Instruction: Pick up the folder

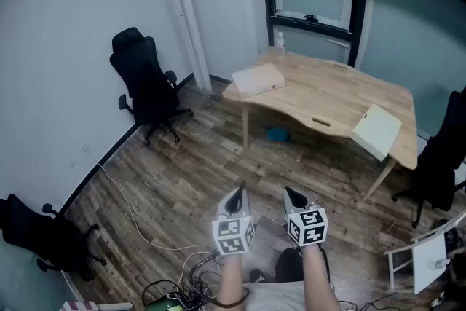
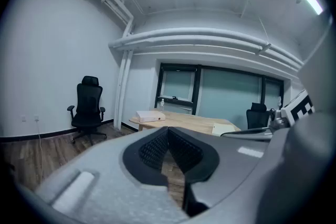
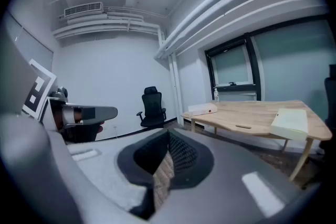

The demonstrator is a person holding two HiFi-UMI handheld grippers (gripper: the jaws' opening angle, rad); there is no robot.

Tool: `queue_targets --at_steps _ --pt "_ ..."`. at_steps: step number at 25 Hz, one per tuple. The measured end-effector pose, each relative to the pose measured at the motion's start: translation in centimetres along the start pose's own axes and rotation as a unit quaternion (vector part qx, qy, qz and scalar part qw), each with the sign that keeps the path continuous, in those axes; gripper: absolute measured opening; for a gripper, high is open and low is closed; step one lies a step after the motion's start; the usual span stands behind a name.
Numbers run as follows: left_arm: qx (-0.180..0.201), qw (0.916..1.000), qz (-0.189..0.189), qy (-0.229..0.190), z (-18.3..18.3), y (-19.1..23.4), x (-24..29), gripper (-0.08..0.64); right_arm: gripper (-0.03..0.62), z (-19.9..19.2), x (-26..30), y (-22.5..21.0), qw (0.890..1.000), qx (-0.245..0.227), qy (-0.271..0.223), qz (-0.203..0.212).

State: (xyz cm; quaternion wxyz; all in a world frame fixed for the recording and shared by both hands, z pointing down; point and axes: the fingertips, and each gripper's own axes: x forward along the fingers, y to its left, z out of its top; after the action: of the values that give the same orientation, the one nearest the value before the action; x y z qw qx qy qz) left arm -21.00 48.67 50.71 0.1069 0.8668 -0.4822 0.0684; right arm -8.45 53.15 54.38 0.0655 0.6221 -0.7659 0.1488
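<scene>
A pale flat folder [image 1: 376,130] lies on the right front corner of the wooden table [image 1: 328,95], hanging over its edge. In the right gripper view the folder [image 3: 291,119] shows at the right. A thicker cream folder or box [image 1: 256,79] rests on the table's left end. My left gripper [image 1: 237,199] and right gripper [image 1: 293,197] hang side by side over the wooden floor, well short of the table. Both are shut with nothing between the jaws, as seen at the left gripper [image 2: 168,131] and the right gripper [image 3: 169,136] in their own views.
A black office chair [image 1: 149,87] stands by the left wall, another [image 1: 40,233] at the lower left, a third [image 1: 440,164] right of the table. A blue object [image 1: 277,133] lies under the table. Cables [image 1: 182,266] trail on the floor near my feet. A white frame [image 1: 426,258] stands at lower right.
</scene>
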Motion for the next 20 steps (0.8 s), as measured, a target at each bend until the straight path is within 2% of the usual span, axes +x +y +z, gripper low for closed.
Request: queue_targets --at_steps 7,16,20 --pt "-0.003 1.0000 0.002 -0.002 -0.1 0.6 0.3 0.008 0.002 0.7 1.1 -0.8 1.000 0.010 -0.005 -0.001" --pt "-0.007 0.9999 -0.002 -0.012 2.0 1.7 4.3 0.008 0.002 3.5 4.9 -2.5 0.999 0.030 -0.027 0.004" --pt "-0.010 0.9999 -0.006 0.007 1.5 2.1 7.3 0.008 0.002 4.0 7.1 -4.6 0.999 0.046 -0.022 0.002"
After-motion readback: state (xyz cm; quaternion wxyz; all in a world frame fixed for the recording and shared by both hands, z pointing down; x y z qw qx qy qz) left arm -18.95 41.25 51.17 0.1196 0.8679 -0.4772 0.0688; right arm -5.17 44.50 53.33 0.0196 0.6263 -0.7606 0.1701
